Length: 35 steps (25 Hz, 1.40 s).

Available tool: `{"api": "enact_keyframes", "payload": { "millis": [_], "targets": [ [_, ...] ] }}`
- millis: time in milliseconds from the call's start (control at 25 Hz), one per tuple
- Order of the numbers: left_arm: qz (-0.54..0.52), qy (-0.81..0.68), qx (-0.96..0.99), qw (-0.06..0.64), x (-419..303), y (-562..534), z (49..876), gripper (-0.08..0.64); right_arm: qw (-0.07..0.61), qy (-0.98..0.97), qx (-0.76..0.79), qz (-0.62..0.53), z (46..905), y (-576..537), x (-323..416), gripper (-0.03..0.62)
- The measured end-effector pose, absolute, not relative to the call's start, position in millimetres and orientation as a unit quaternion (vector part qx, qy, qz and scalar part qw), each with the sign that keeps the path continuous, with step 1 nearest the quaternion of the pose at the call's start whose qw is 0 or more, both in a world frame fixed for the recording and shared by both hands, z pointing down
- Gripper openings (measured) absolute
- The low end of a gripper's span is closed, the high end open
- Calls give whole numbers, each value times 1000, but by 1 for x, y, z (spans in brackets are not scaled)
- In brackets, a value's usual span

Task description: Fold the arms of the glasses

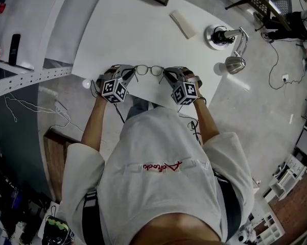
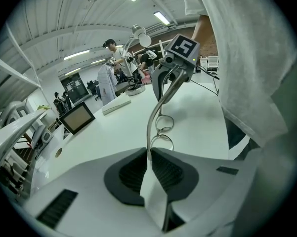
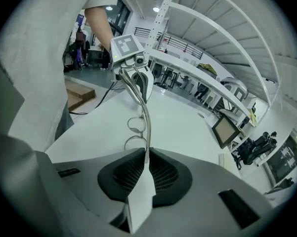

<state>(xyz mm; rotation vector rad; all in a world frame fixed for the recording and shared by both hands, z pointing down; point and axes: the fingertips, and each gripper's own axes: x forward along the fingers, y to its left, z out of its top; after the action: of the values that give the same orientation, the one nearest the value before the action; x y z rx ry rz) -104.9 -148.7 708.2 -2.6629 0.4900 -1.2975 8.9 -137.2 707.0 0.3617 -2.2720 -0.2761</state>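
Metal-framed glasses (image 1: 149,70) are held over the near edge of the white surface (image 1: 143,34). The left hand-held gripper (image 2: 149,154) and right hand-held gripper (image 3: 147,154) are each nearly closed, pinching one arm tip. Recommended: hold one grip firm, release the other arm and push it inward at its hinge; repeat. The desk lamp (image 1: 236,61) and white block (image 1: 183,23) stand well apart; nothing obstructs.
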Motion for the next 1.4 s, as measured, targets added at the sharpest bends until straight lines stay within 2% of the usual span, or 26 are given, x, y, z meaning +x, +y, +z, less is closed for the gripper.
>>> {"api": "enact_keyframes", "payload": {
  "millis": [680, 1400],
  "targets": [
    [-463, 71, -878, 102, -75, -149, 718, 57, 395, -905, 131, -84, 710, -137, 11, 63],
    [-488, 36, -867, 93, -61, -151, 739, 57, 402, -904, 123, -75, 712, -138, 12, 63]
  ]
}}
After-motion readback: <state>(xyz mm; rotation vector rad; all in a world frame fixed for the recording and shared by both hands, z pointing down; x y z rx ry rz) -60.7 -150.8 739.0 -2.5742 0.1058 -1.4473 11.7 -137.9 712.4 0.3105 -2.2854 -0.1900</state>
